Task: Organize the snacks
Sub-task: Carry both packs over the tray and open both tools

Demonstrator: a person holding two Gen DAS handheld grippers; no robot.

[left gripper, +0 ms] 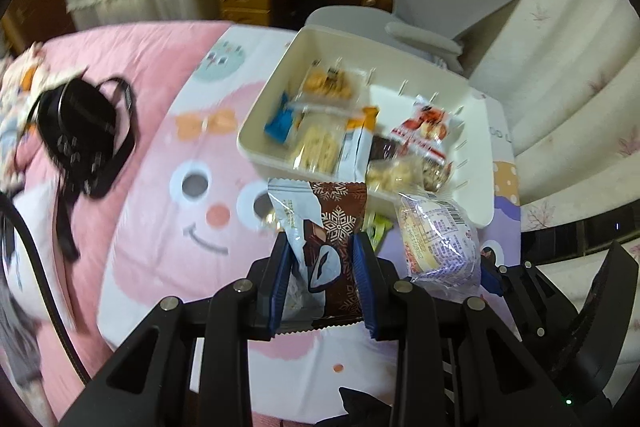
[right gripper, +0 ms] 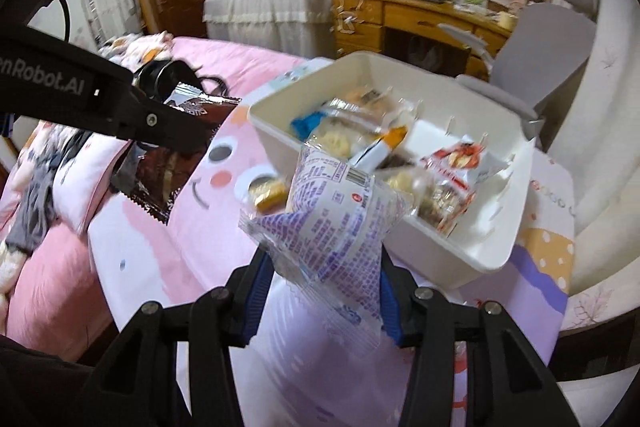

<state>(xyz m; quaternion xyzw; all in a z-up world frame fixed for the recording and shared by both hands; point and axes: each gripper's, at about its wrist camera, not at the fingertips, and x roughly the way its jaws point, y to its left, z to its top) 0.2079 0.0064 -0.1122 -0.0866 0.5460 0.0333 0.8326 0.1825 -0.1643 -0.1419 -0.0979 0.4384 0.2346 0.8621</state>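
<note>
Left wrist view: the left gripper (left gripper: pixel 322 269) is closed on a brown chocolate packet (left gripper: pixel 320 227), its blue pads pressing both sides, held above the bed (left gripper: pixel 120 75) just short of the white bin (left gripper: pixel 478 183). Beside it, the right gripper (right gripper: pixel 322 291) clamps a clear purple-printed bun packet (right gripper: pixel 332 227), also in the air near the bin's front wall.

Several snacks already lie in the bin: a red packet (left gripper: pixel 424 135), a blue one (left gripper: pixel 280 123), and clear-wrapped biscuits (left gripper: pixel 316 147), crowded toward one side while the far part looks bare. By my reading the sorting is well along, with these two packets the next to go in. At least one small gold-wrapped snack (right gripper: pixel 268 193) is on the bedcover by the bin, and something green (left gripper: pixel 378 229) shows behind the chocolate packet, so a little is left.
</note>
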